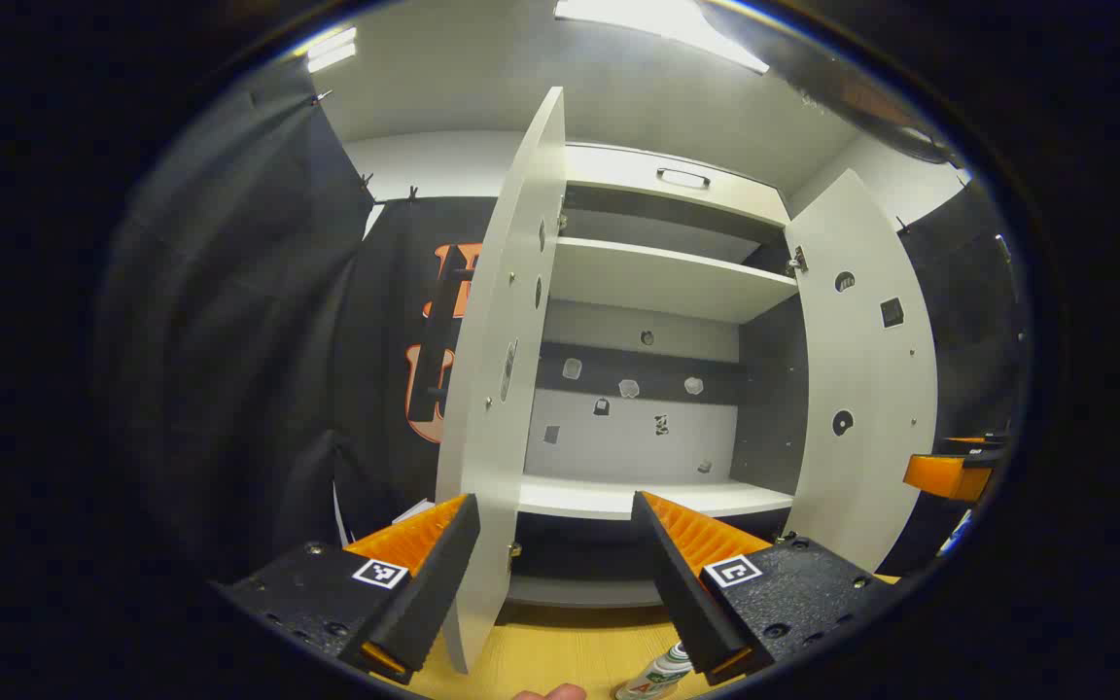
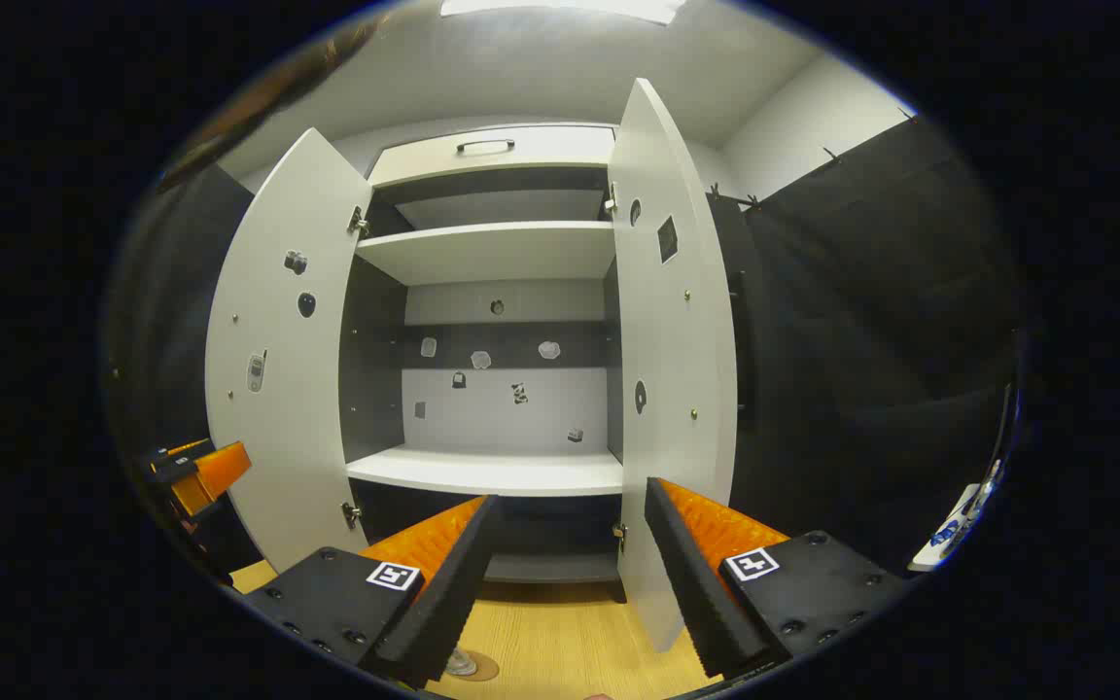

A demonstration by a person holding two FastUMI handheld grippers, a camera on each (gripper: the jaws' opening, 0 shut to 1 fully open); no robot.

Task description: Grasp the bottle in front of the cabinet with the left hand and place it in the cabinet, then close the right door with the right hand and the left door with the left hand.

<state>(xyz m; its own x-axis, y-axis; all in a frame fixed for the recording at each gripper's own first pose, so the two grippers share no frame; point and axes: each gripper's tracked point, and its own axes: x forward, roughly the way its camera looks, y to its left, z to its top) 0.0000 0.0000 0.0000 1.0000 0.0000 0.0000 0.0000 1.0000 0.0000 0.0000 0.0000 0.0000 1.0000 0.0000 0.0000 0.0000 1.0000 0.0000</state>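
Observation:
The white cabinet (image 1: 657, 282) stands with both doors swung wide. In the left gripper view its left door (image 1: 502, 369) is edge-on just past my left gripper (image 1: 552, 506), which is open and holds nothing. The bottle (image 1: 657, 676), white with a green band, peeks in at the bottom edge beside the right-hand finger, in front of the cabinet. In the right gripper view my right gripper (image 2: 570, 494) is open and empty, facing the lower shelf (image 2: 492, 472), with the right door (image 2: 672, 389) just beyond it. A clear bottle part (image 2: 461, 663) shows low behind its left-hand finger.
The cabinet rests on a wooden surface (image 1: 560, 651). A drawer with a handle (image 1: 683, 178) sits on top, an upper shelf (image 2: 492, 248) below it. Small stickers dot the back panel and doors. Black cloth hangs on both sides. The other gripper (image 1: 949, 474) shows far right.

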